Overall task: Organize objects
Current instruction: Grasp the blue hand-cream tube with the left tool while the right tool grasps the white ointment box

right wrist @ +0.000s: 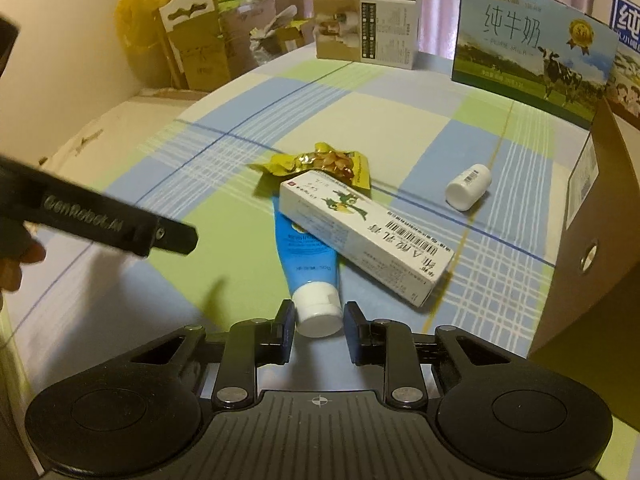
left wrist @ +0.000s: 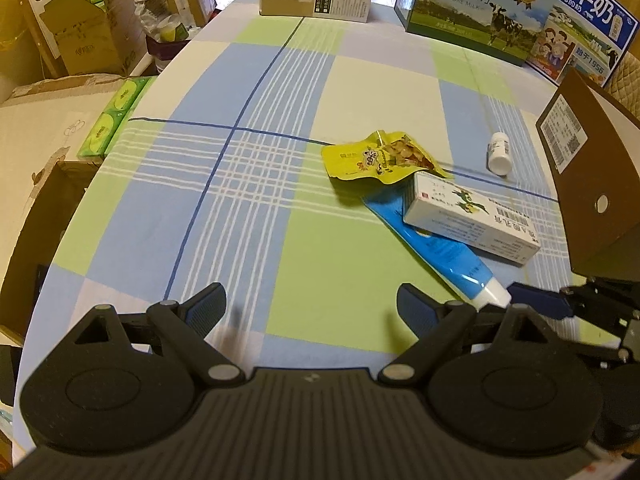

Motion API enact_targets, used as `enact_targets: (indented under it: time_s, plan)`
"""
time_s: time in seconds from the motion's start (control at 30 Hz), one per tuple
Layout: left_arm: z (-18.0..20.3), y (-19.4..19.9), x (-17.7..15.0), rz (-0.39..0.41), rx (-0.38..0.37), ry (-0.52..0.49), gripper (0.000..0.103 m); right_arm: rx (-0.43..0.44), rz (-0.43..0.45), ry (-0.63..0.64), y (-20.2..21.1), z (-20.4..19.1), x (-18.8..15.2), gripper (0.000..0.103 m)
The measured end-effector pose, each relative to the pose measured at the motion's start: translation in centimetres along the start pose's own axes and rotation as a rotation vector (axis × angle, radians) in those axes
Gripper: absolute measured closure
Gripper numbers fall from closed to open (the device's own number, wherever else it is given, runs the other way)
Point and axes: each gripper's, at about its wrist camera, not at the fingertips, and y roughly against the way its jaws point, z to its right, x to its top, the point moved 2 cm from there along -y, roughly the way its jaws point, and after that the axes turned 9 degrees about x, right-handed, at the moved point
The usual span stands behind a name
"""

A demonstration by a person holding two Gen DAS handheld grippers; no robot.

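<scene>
A blue tube (right wrist: 306, 252) with a white cap (right wrist: 318, 312) lies on the checked tablecloth (right wrist: 168, 280), its tail under a long white box (right wrist: 360, 232). Behind them lies a yellow snack bag (right wrist: 324, 164), and to the right a small white bottle (right wrist: 468, 186) on its side. My right gripper (right wrist: 320, 332) has its fingers closed against both sides of the cap. My left gripper (left wrist: 312, 304) hovers open over bare cloth, left of the tube (left wrist: 432, 248), the box (left wrist: 468, 216), the bag (left wrist: 380, 156) and the bottle (left wrist: 499, 152).
A brown cardboard box (right wrist: 592, 240) stands close on the right. Milk cartons (right wrist: 532, 44) and a white-and-tan box (right wrist: 368, 28) line the table's far edge. Cardboard boxes (left wrist: 76, 36) and green tissue packs (left wrist: 116, 120) sit off the left side. A hand (right wrist: 16, 260) holds the left gripper's body (right wrist: 100, 220).
</scene>
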Motion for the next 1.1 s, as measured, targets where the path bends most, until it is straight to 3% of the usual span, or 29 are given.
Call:
enact_targets:
  time_s: [0.17,0.33,0.5,0.7,0.77,0.9,1.0,1.1]
  plan:
    - [-0.1,0.2,-0.3,0.003,-0.007,-0.008,0.013,0.041,-0.039,-0.048,0.8,-1.3,-1.0,0.08]
    - [0.1,0.4,-0.6,0.001,-0.013,-0.014,0.013,0.142,-0.075,-0.105,1.2,-2.7,-1.2,0.08]
    - [1.1,0.6,-1.2,-0.008,-0.06,-0.037,0.013,0.049,-0.107,-0.132,2.6,-1.2,-1.6,0.078]
    - [4.4,0.7,-1.8,-0.007,-0.137,-0.095,0.013,-0.008,-0.038,-0.291,4.5,3.0,-1.4,0.078]
    - [5.6,0.5,-1.8,0.012,-0.125,-0.125,0.014,-0.015,-0.025,-0.3,4.8,3.5,-1.1,0.077]
    - [6.5,-0.4,-1.7,0.037,-0.073,-0.16,0.022,-0.027,-0.019,-0.261,5.0,3.5,-0.9,0.077]
    - [6.3,-0.9,-1.7,0.024,-0.082,-0.15,0.028,-0.02,-0.001,-0.24,4.8,3.5,-0.7,0.077]
    - [5.9,-1.0,-1.6,0.017,-0.104,-0.129,0.041,-0.016,0.066,-0.224,4.7,3.5,0.1,0.077]
